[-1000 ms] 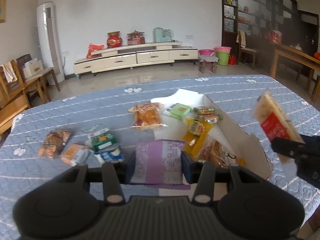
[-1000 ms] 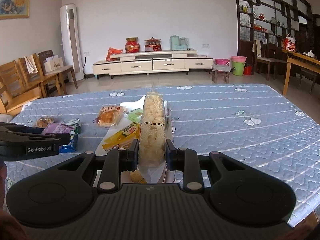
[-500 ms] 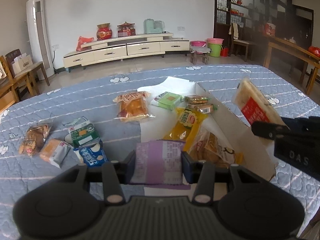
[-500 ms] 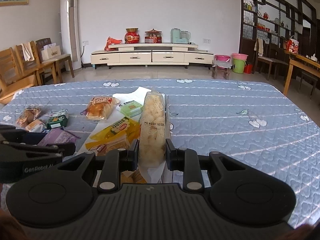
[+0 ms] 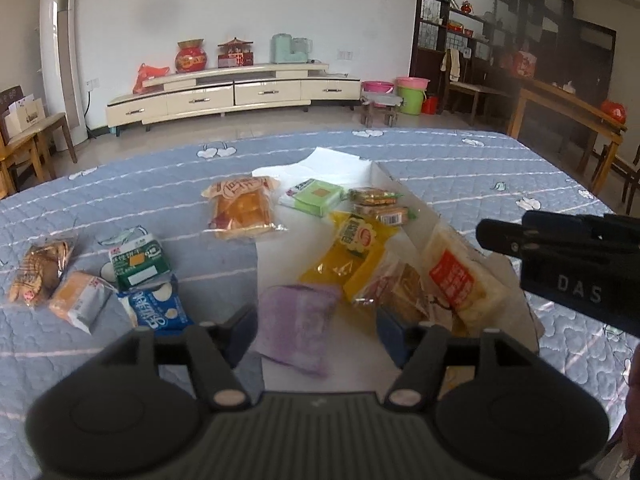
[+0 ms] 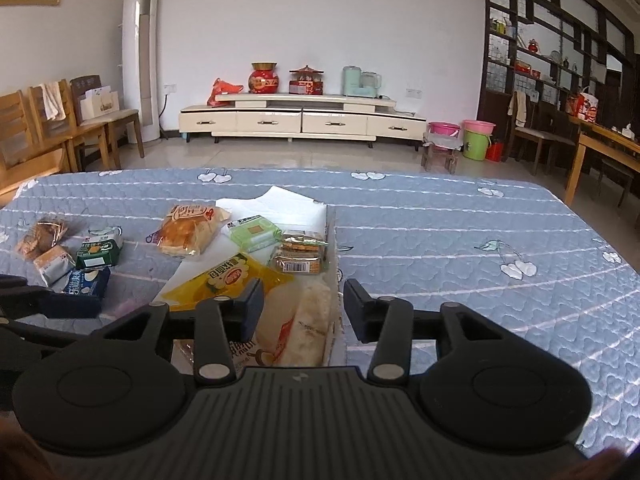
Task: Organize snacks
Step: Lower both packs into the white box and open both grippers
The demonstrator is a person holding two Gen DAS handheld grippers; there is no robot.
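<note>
Both your grippers are over the white box (image 5: 404,196), and both sets of fingers stand spread with nothing pinched. The purple packet (image 5: 298,326) lies loose on the box floor between the left gripper (image 5: 316,328) fingers, blurred, so it may not have settled. The rice-cracker pack (image 6: 298,320) with its red label leans against the box wall under the right gripper (image 6: 304,308), at about 3 o'clock from the purple packet.

The step in hand looks like clearing away after a drop, so lift each gripper straight up before you swing aside; a sideways pull could drag a wrapper back out or snag the box wall.

Five snacks sit out on the quilted tabletop (image 6: 440,240) toward 9 o'clock, the blue packet (image 5: 158,308) nearest, and a bread bag (image 5: 242,210) lies at the box's left edge. Take the blue packet with the left gripper, closing across its narrow sides.
</note>
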